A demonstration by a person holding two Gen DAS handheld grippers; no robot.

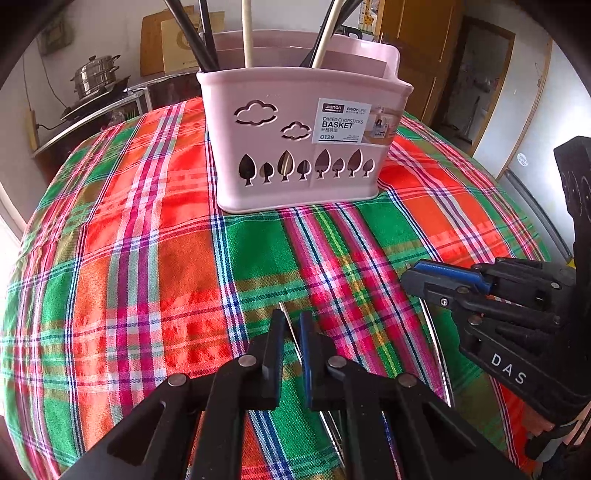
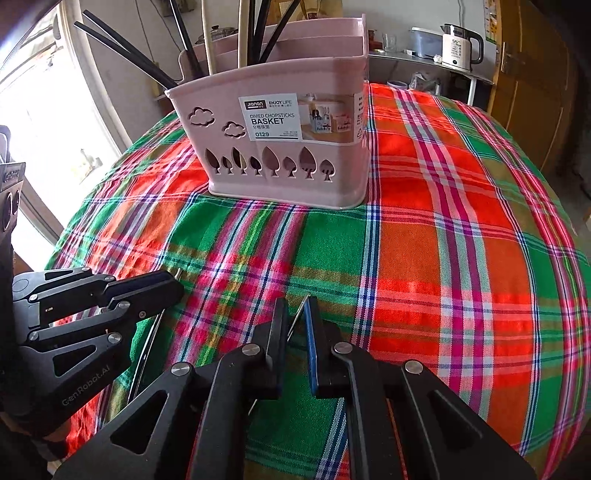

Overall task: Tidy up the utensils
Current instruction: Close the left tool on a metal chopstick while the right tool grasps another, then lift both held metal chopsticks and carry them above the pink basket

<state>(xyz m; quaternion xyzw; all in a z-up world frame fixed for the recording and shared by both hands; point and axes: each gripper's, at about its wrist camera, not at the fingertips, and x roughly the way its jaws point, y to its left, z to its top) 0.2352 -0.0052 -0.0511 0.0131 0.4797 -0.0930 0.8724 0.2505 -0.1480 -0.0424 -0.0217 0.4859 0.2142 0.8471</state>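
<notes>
Left tool [image 1: 291, 325]: jaws drawn nearly together on a thin metal utensil [image 1: 290, 323] whose slim shaft runs up between the pads, tip showing just past them. The kind of utensil (chopstick or handle) cannot be told.

Right tool [image 2: 297, 317]: likewise drawn in, pinching a second thin metal rod [image 2: 300, 312] that slants between its pads. Both tools point down toward the desk [image 2: 461, 258], side by side and near each other, each showing at the edge of the other's view.

Pink divided basket [image 1: 295, 147]: stands upright on the plaid cloth [image 1: 147, 258], ahead of both tools and well apart from them, label side facing. Rear compartments already hold several dark sticks [image 2: 122, 48] and pale wooden handles [image 1: 247, 33], leaning out over the rim.

Loose items: a further curved metal strip [image 2: 147, 347] lies on the cloth between the two tools, its type unclear.

Progress, judged: a good part appears sorted, since the basket is stocked. Remaining: the two pinched pieces have yet to be lifted and carried forward to a compartment, and whatever metal lies near the tools after that.
</notes>
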